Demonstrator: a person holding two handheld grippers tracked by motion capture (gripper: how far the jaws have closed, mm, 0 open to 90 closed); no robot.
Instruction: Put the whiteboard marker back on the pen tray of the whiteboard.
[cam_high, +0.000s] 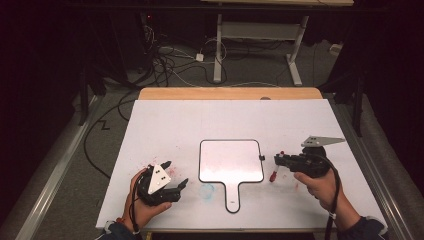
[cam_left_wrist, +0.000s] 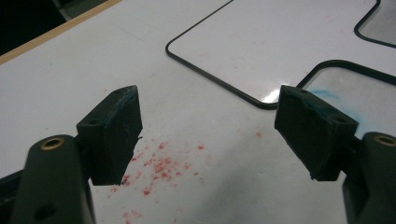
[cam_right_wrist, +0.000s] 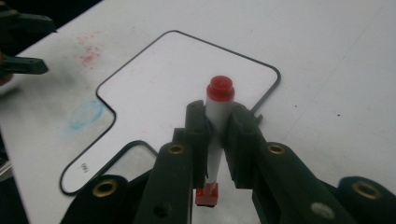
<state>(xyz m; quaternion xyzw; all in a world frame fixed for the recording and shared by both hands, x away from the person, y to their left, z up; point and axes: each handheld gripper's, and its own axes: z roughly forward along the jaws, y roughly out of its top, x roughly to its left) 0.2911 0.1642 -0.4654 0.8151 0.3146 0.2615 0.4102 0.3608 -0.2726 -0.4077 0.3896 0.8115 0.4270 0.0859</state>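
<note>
Red-speckled white table (cam_high: 165, 125) bears a black-rimmed whiteboard (cam_high: 231, 160).

Black claws (cam_high: 172, 172), brass screws, dark sleeves (cam_high: 117, 231)

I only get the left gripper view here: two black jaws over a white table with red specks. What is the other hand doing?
Observer: The right hand-held gripper is shut on a white marker with a red cap.
Operator: Where is that, relative to the board?
Observer: Just beside the right edge of the small whiteboard.
Operator: Does the board have a handle?
Observer: Yes, it points toward the person, and a blue smudge lies on the table left of it.
</note>
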